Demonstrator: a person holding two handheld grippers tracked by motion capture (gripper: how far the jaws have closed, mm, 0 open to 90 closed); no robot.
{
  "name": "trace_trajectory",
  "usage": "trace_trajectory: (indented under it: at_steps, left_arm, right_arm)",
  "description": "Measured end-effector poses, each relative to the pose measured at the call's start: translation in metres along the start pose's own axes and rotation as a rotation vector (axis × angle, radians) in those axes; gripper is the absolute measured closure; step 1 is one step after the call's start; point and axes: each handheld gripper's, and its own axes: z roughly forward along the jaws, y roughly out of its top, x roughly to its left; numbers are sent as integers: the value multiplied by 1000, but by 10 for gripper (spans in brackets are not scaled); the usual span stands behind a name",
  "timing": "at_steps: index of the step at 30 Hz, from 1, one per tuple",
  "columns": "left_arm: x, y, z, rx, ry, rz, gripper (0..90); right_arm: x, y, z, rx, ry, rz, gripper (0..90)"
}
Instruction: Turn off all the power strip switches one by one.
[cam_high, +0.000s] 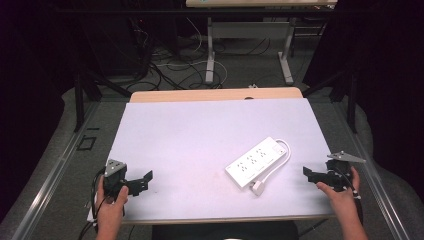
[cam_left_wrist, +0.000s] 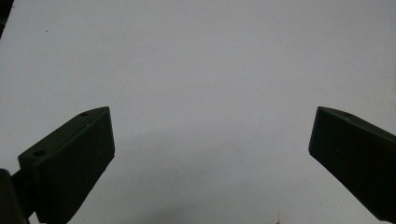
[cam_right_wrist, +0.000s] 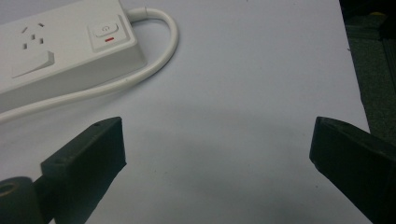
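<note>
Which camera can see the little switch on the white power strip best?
The right gripper view: the switch sits close and sharp, a red mark beneath it, on the power strip. The high view shows the whole strip, its switch too small to make out. The left gripper view faces bare table.

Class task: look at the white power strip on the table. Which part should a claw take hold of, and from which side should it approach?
Probably the power strip body near its switch end, across the narrow width, coming down from above. The long sides are flat and parallel, and it lies flat. The right claw is nearer; its jaws stand wide open. Avoid the cord looped alongside.
</note>
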Motion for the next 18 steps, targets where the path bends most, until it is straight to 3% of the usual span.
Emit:
trace_trajectory:
  at_steps: [18]
  left_arm:
    - [1, 0, 2, 8, -2, 3, 3]
  right_arm:
    - [-8, -5, 6, 6, -11, -1, 15]
